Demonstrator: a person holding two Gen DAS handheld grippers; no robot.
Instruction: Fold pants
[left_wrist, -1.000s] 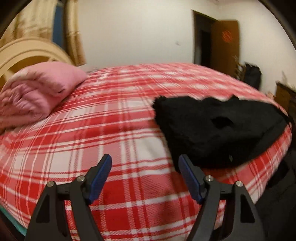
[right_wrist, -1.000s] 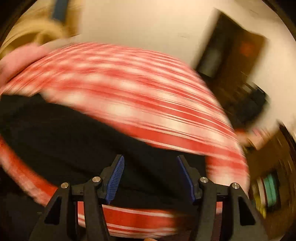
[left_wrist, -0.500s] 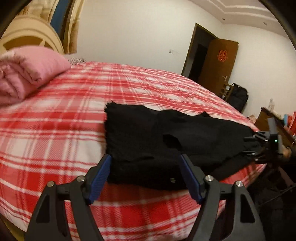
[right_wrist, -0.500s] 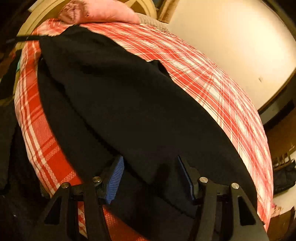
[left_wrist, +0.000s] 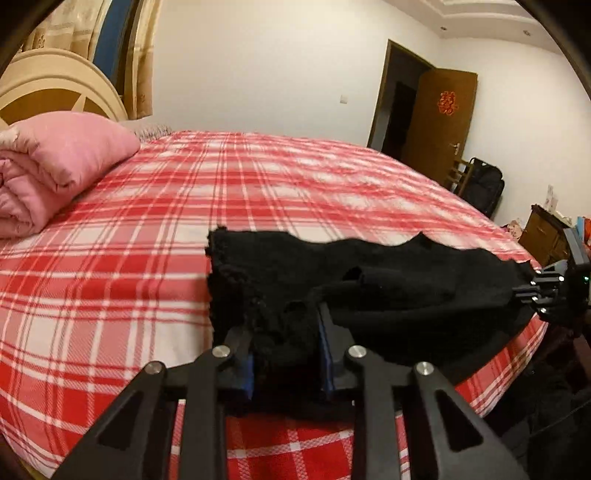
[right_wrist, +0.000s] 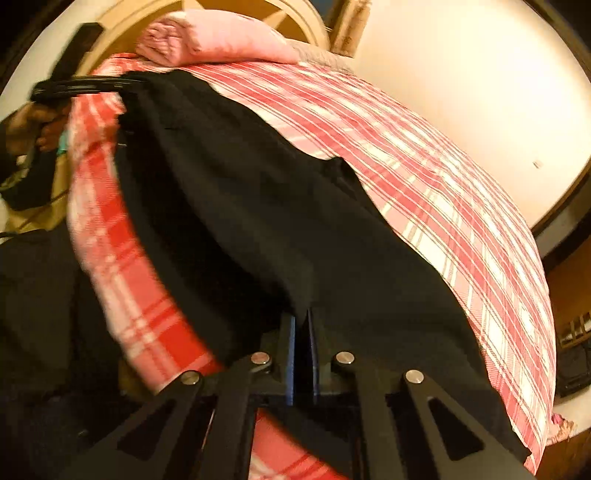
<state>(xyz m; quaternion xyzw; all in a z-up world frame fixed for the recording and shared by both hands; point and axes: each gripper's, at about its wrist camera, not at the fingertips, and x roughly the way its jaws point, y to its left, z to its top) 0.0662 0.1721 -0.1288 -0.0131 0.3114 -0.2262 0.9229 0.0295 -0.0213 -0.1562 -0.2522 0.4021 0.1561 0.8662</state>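
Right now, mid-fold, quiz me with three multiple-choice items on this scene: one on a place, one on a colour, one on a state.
1. Where do the pants lie?
A. On the bed's near edge
B. On the pillow
C. On the floor

2. What colour is the pillow?
A. Blue
B. Pink
C. Green

3. How are the left tongs?
A. Wide open above the bedsheet
B. Shut on the pillow
C. Shut on the pants

Answers: 1 A, the black cloth spreads along the near edge of the checked sheet. 2 B, it is plainly pink by the headboard. 3 C, black cloth is bunched between the blue pads; the right tongs grip it too.
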